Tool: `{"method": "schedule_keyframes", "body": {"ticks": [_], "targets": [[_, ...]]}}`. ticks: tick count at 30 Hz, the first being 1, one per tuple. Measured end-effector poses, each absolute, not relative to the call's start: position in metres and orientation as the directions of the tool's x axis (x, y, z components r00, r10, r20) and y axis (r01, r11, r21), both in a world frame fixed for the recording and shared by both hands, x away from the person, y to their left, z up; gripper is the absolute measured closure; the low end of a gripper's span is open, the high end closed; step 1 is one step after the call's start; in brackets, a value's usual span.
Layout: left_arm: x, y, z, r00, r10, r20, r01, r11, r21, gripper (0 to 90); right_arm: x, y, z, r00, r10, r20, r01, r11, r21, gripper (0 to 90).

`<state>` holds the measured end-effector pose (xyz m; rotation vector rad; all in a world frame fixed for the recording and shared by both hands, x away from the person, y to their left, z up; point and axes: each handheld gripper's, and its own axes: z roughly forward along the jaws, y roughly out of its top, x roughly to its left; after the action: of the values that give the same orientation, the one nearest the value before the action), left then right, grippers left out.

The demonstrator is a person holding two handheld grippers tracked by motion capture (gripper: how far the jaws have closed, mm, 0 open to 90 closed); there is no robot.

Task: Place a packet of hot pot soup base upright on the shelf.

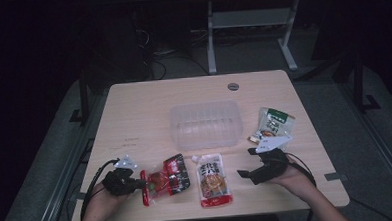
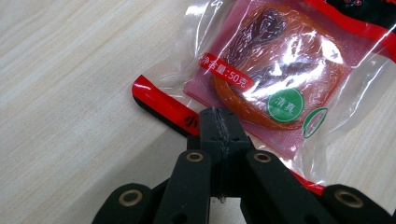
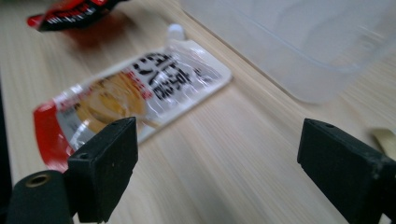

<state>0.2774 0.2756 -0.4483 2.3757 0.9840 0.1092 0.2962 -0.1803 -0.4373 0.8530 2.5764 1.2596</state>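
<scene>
The left tool (image 2: pixel 219 122) has its jaws pressed together on the lower edge of the red-and-clear plastic snack packet (image 2: pixel 273 74), pinching the sealed border near the red strip. In the high view that packet (image 1: pixel 163 181) lies at the front left of the light wooden bench (image 1: pixel 148 100), just beside the left tool (image 1: pixel 137 183) and well short of the tub.

The step in hand looks like carrying this packet to the clear rectangular plastic tub (image 1: pixel 206 124) at the middle of the bench. To do it well, I judge the grip should stay on the seal rather than the filled part — the film is slick and the contents would sag or tear free. Lift straight up first so the dangling end clears the tub wall, then let go over the middle.

The right tool (image 3: pixel 217 158) stands wide open and holds nothing; it hovers near the red-and-white pouch with a printed noodle picture (image 3: pixel 126 95), probably next in line. A green-and-white sachet (image 1: pixel 273 123) lies to the right of the tub.

The tub looks empty — nothing shows through its walls.
</scene>
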Motion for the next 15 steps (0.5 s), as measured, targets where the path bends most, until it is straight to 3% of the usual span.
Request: {"method": "schedule_keyframes", "body": {"ticks": [15], "targets": [[0.278,0.276,-0.448,0.727,0.672,-0.138,0.63,-0.574,0.524,89.7,0.305,-0.12,-0.428,-0.887,0.448,0.115,0.366,0.528,0.766,10.3]]}}
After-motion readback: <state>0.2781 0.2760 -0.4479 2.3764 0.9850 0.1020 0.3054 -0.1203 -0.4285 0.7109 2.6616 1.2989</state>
